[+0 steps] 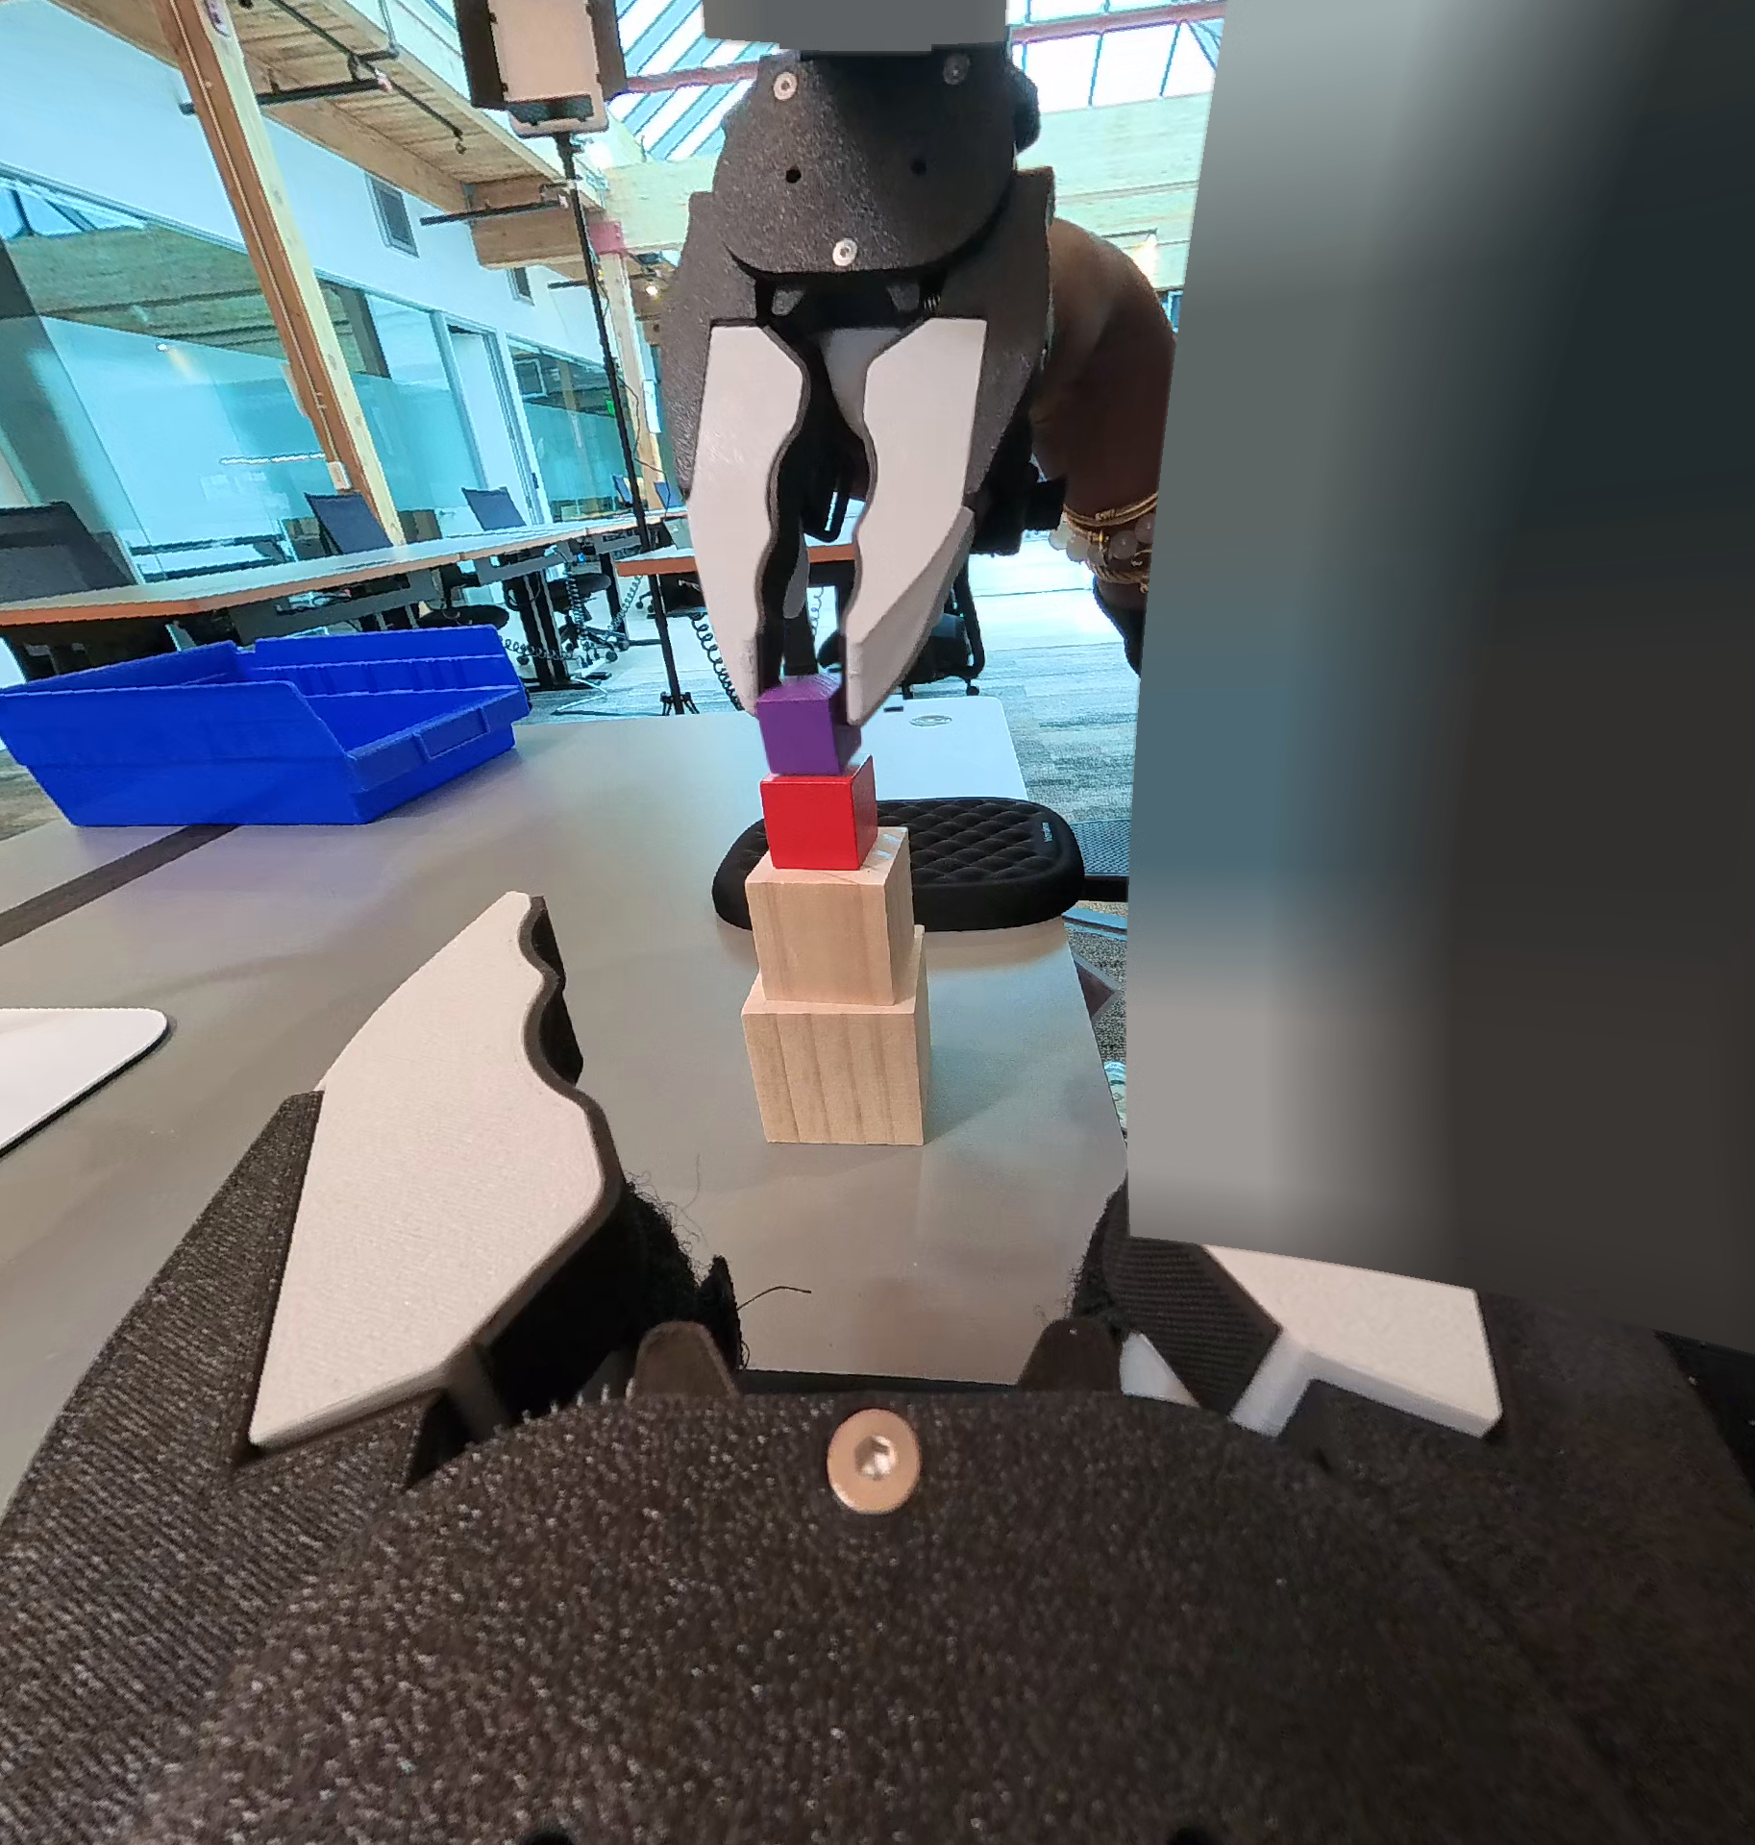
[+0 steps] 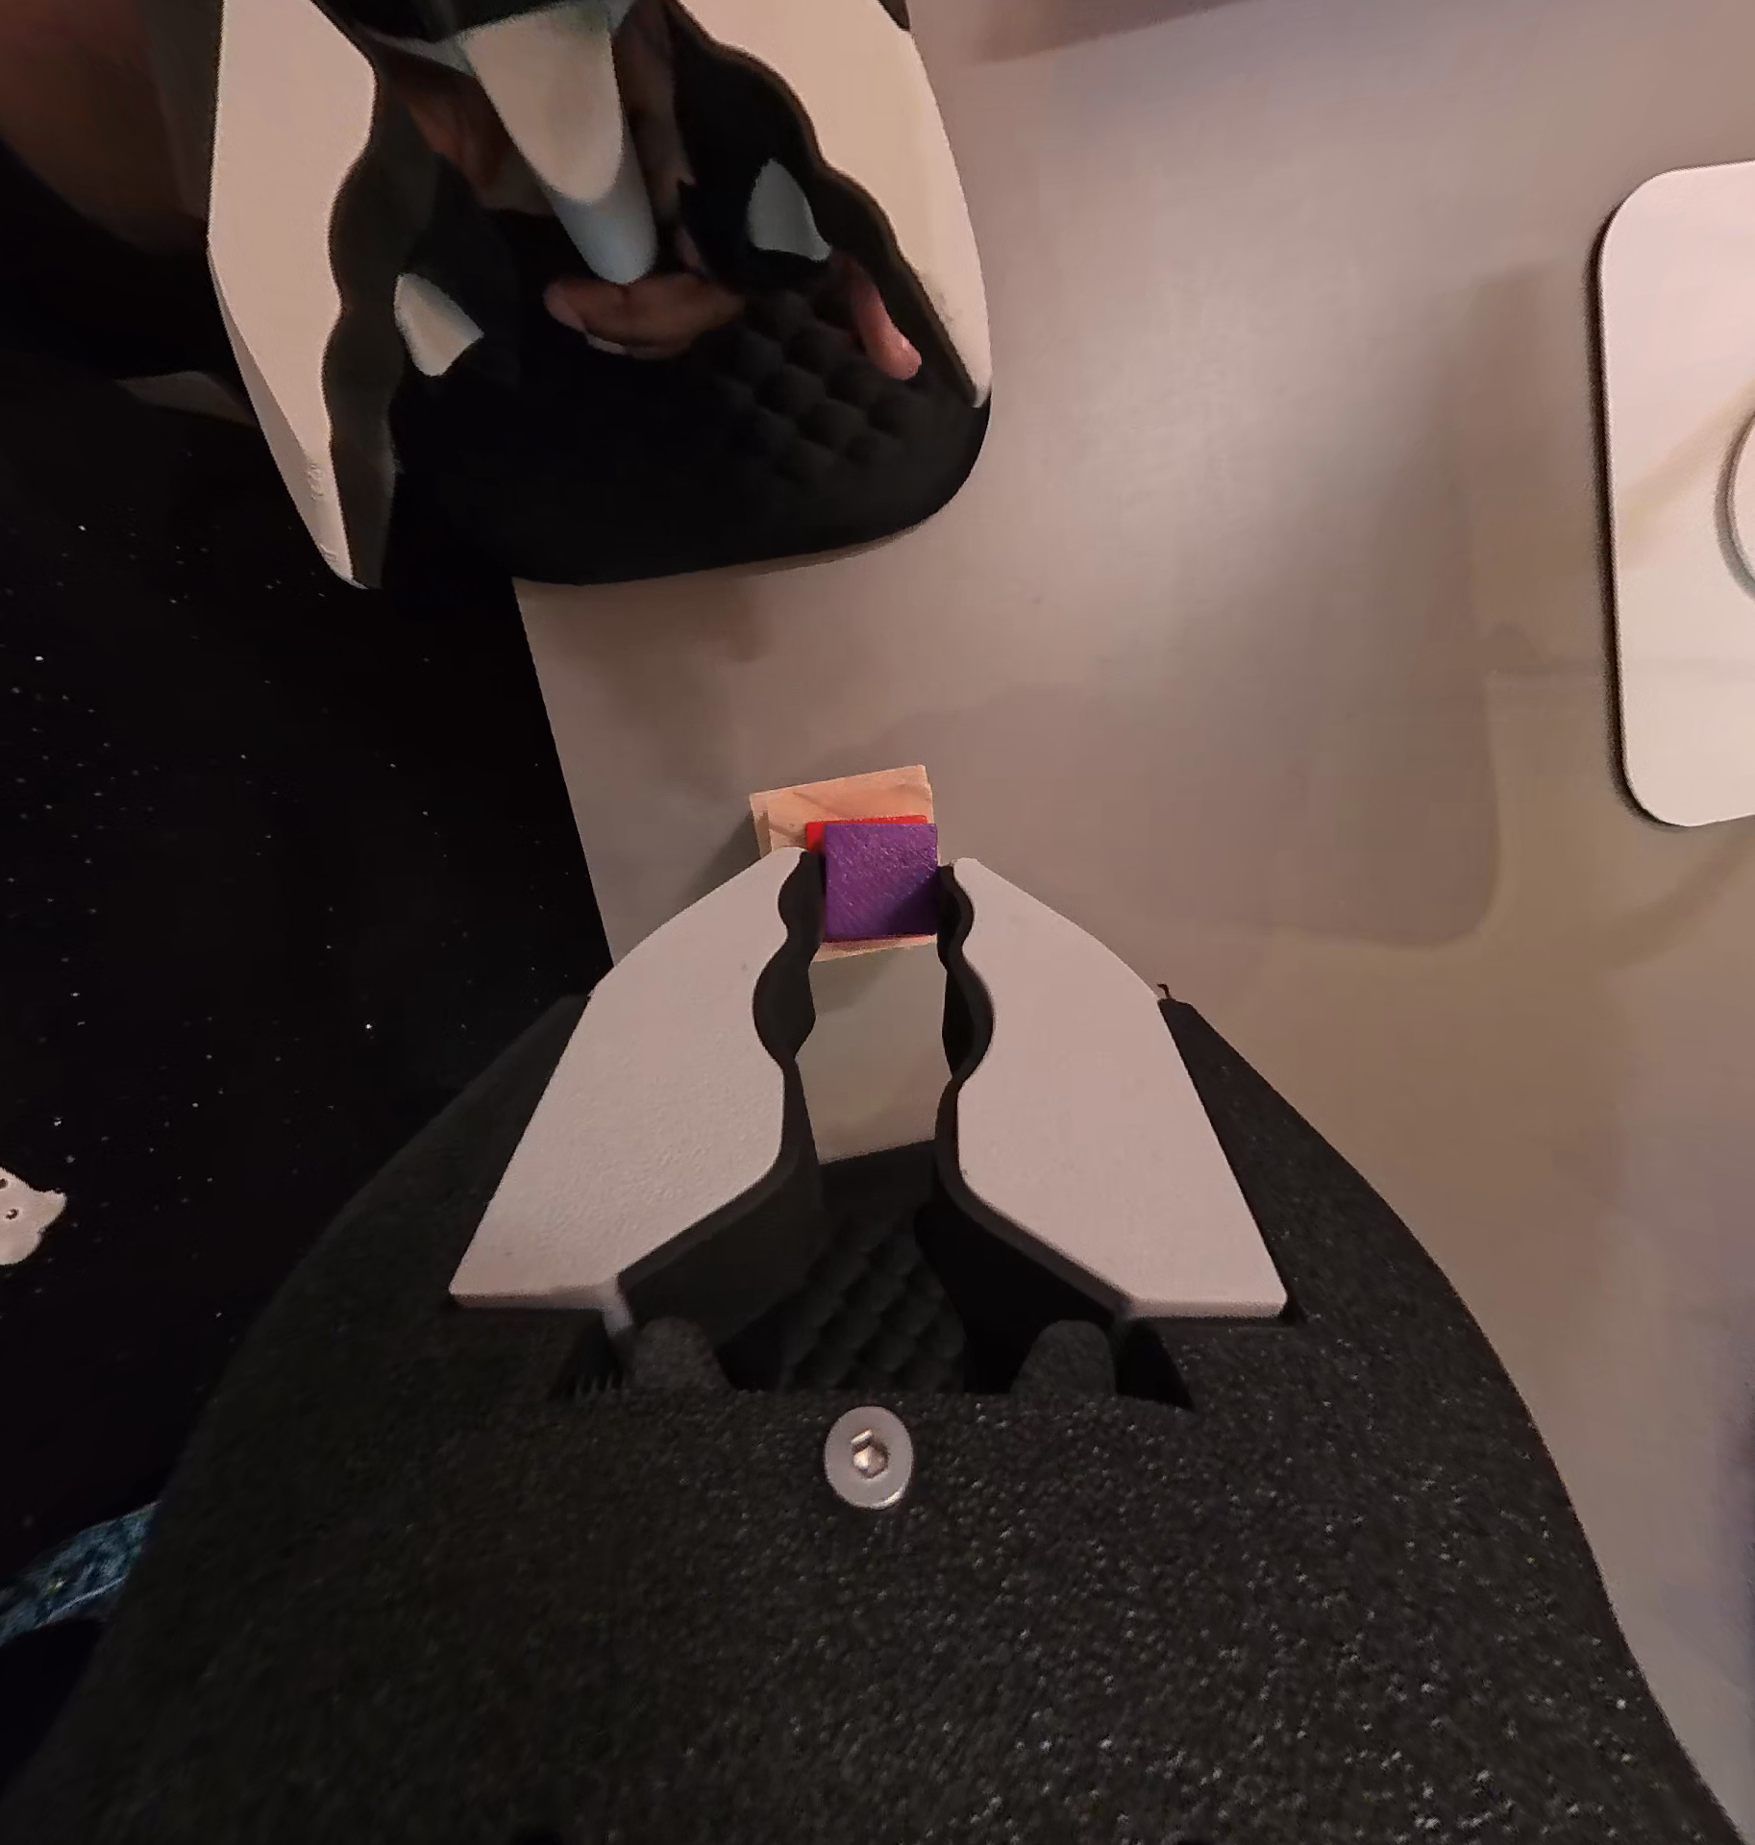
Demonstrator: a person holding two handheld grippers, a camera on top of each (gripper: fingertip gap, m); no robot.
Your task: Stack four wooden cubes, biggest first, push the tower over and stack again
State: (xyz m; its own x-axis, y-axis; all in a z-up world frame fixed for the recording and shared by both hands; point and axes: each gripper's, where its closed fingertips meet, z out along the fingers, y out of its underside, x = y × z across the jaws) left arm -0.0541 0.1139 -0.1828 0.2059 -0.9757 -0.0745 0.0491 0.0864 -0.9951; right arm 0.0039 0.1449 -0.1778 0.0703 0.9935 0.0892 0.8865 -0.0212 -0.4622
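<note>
Right gripper (image 2: 878,879) fingertips clamping purple cube (image 2: 878,879) atop block stack; no legible writing.

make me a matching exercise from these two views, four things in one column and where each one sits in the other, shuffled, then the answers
Things:
1. purple cube
2. red cube
3. blue bin
4. black quilted pad

Places:
A. on the table behind the tower of blocks
B. far left of the table, away from the tower
C. top of the tower, between the right gripper's jaws
D. on the upper of the two plain wooden blocks, under the top cube

Pairs: 1-C, 2-D, 3-B, 4-A
</note>
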